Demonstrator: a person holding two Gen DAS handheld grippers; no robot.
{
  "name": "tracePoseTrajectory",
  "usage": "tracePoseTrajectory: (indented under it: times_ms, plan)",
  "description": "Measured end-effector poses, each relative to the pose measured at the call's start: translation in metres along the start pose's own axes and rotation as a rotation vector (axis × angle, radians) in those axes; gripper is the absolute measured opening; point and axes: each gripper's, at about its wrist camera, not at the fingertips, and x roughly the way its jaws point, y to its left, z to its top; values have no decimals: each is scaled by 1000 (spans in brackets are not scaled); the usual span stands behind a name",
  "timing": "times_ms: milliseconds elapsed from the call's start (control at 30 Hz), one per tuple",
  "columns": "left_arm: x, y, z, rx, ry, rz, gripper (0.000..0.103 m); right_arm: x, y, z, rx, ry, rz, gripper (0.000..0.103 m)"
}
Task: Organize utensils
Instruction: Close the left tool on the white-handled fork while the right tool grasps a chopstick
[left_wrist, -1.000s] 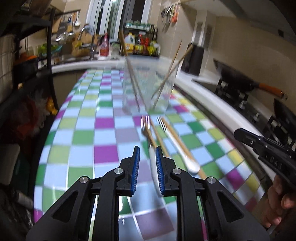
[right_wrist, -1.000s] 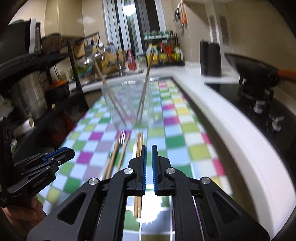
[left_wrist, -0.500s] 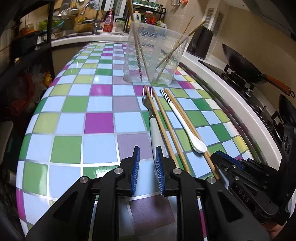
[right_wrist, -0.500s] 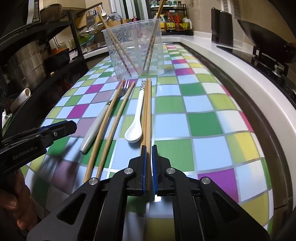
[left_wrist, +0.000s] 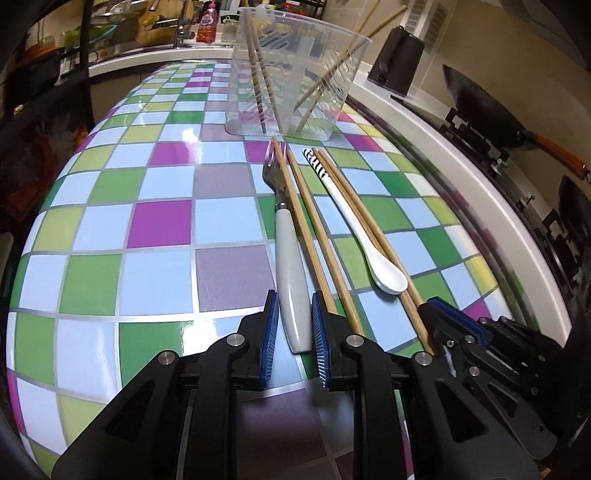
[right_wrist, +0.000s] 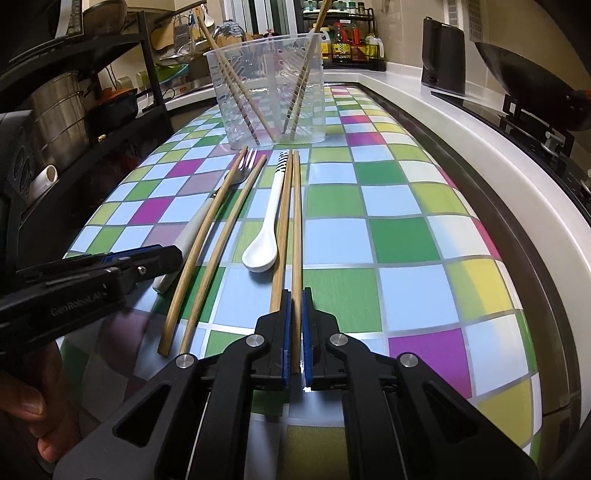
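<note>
Utensils are laid out in a row on the checkered desk, lower middle of both views, right in front of the clear plastic tub that already has some chopsticks leaning in it. Left gripper has its fingers slightly apart, straddling the white handle of the fork; can't really tell if the pads are pressing on it yet. Right gripper has its fingers clamped on the rightmost chopstick, whose twin lies touching it just to the left.

White spoon sits between the two chopstick pairs. My take: for a clean lift, the right one should come straight up so it doesn't drag the neighbouring stick or nudge the spoon. The left should squeeze the fork handle firmly before lifting, since that smooth handle looks slippery, and the chopstick lying across the tines will probably roll off.
</note>
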Motion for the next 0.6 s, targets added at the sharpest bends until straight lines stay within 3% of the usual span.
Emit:
tracePoseTrajectory:
  times_ms: [167,500,600]
  plan:
    - [0,-1,2,22,4,29,18,-2,-4,-1,7,-3,-18,5]
    - [-25,41,-13,-57,-21,165,17,-9,-17,-8,88,-33,-114,6]
    - [-27,39,-16,-30,-18,180,18,-10,-15,-10,74,-41,-117,6]
